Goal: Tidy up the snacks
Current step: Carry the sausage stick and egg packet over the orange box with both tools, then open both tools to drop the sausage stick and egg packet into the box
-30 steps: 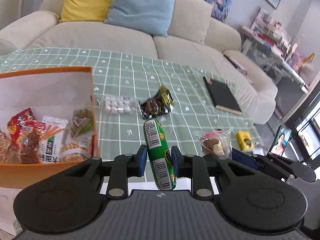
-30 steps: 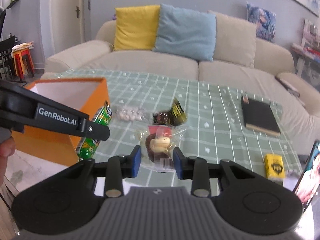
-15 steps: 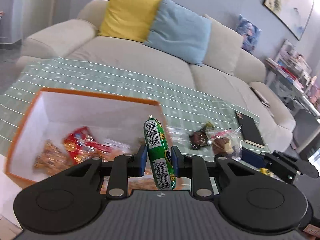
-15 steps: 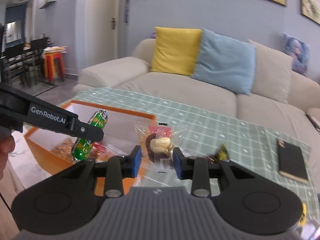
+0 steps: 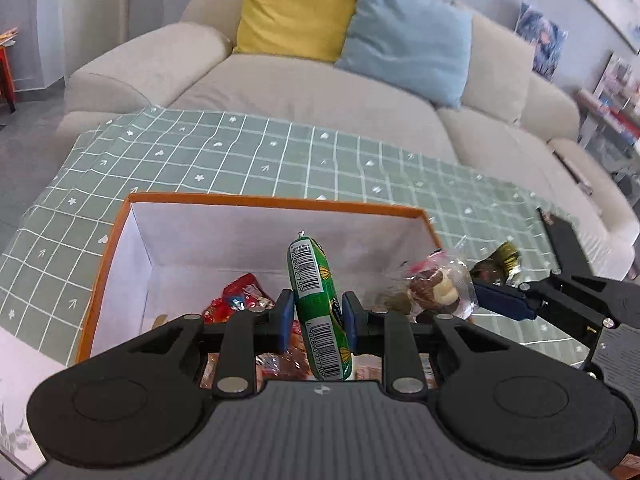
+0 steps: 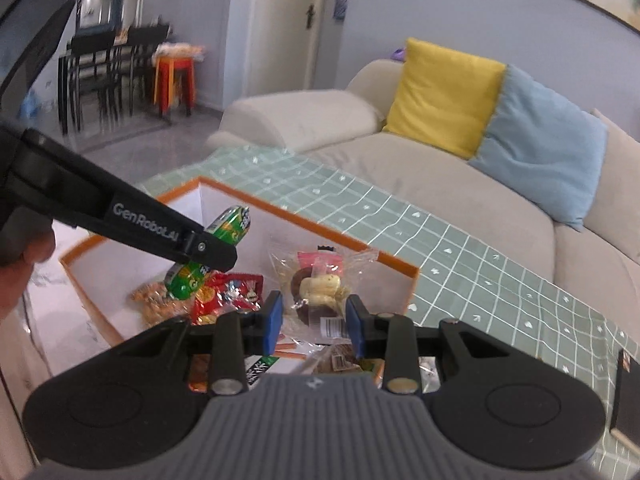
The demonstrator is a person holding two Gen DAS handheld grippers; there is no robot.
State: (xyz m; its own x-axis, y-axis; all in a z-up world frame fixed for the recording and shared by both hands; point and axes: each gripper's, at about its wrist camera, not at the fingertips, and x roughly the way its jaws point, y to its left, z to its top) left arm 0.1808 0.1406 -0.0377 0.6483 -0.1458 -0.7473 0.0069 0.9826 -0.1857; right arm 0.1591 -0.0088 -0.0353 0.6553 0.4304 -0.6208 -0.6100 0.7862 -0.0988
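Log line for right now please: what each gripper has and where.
left gripper: shut on green sausage, above orange box | right gripper: shut on clear-wrapped cookie, above box | neither released

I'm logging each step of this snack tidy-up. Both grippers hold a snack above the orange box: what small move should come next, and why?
Probably open the left gripper: its green sausage stick hangs over the orange cardboard box, above the packets inside. The right gripper, holding the clear-wrapped mushroom-shaped pastry, can follow.

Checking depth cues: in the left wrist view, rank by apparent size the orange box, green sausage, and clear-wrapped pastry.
1. orange box
2. green sausage, though nearness to the camera enlarges it
3. clear-wrapped pastry
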